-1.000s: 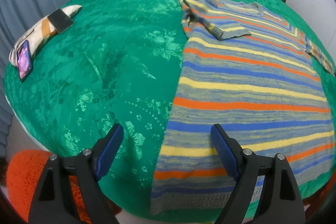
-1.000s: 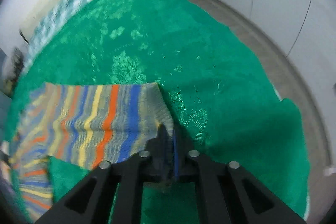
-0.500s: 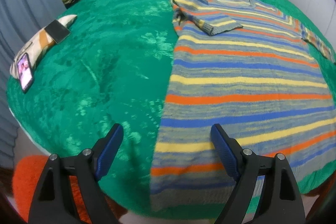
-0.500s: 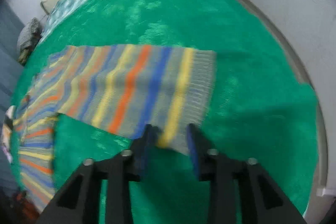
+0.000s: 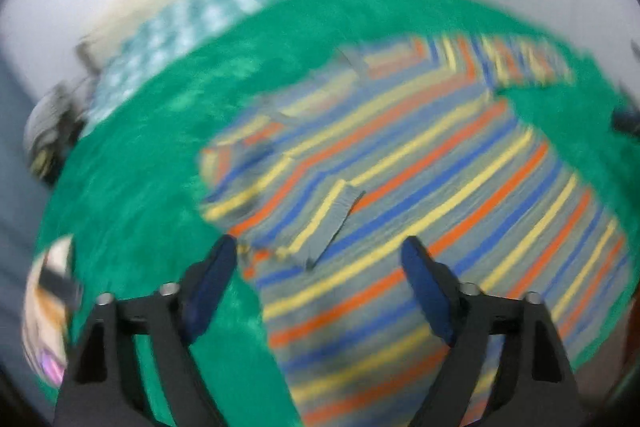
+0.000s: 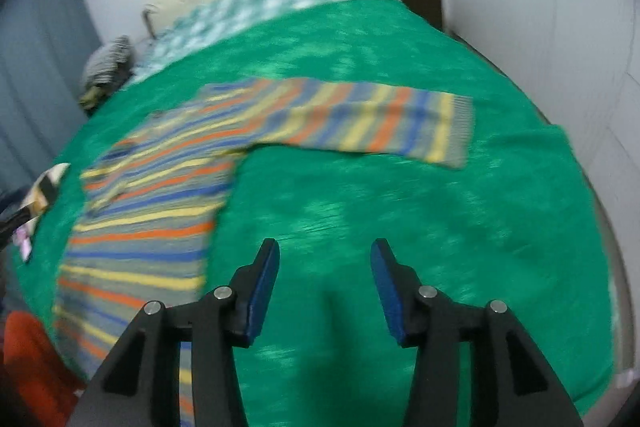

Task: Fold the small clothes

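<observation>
- Step in hand, prob.: between folds. Striped sweater [image 6: 152, 187] flat on green bedspread [image 6: 400, 227]; one sleeve [image 5: 320, 223] already laid across body, other sleeve [image 6: 380, 125] stretched out sideways.
- Right gripper [image 6: 324, 285]: over bare bedspread, well apart from outstretched sleeve, jaws opening, nothing btwn them.
- Left gripper [image 5: 320, 279]: over sweater's edge nr folded sleeve, spread wide but closing, nothing pinched; view blurred.
- Next move, likely: pinch cuff of outstretched sleeve, carry across body; needs clean grip on the top layer only.
- Containers: none seen; a phone [image 6: 24, 239] at bed's edge.
</observation>
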`<state>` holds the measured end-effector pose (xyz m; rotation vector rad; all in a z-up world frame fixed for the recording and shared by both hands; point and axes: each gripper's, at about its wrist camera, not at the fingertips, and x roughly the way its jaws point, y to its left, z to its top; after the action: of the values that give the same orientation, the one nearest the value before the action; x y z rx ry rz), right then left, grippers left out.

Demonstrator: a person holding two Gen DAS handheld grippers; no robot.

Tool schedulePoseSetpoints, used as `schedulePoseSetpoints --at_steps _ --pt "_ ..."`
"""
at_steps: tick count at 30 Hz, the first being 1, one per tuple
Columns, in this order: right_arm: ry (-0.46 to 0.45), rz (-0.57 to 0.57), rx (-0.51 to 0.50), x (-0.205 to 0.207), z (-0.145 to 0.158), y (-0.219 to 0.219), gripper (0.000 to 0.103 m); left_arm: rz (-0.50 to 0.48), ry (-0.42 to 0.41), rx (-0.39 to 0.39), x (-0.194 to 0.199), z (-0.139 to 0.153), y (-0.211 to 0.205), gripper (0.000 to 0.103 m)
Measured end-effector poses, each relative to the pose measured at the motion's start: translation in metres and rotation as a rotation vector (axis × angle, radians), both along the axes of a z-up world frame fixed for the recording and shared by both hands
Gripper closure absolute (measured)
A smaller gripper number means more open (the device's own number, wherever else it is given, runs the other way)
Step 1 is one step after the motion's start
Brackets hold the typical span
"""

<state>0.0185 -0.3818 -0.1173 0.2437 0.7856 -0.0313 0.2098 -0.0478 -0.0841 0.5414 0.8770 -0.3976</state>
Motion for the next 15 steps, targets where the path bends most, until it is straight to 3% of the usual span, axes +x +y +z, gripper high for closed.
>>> schedulePoseSetpoints --at_steps 6,7,9,10,12,15 --pt "0.004 0.073 -0.043 0.001 -0.006 0.025 0.055 0.007 0.181 0.091 0.063 -0.080 -0.010 0.030" --pt "0.007 0.071 -0.042 0.002 -0.008 0.026 0.055 0.023 0.207 0.053 0.069 -0.086 -0.005 0.030" --pt "0.012 0.059 -0.036 0.000 -0.011 0.025 0.055 0.083 0.252 -0.066 0.077 -0.084 0.009 0.050" --pt "0.010 0.053 -0.033 -0.001 -0.011 0.022 0.055 0.128 0.271 -0.124 0.081 -0.080 0.019 0.094" --pt "-0.002 0.043 -0.028 -0.001 -0.009 0.017 0.055 0.206 0.294 -0.227 0.089 -0.065 0.042 0.099" --pt "-0.015 0.027 -0.021 0.001 -0.008 0.013 0.055 0.395 0.231 -0.452 0.093 -0.018 0.115 0.099"
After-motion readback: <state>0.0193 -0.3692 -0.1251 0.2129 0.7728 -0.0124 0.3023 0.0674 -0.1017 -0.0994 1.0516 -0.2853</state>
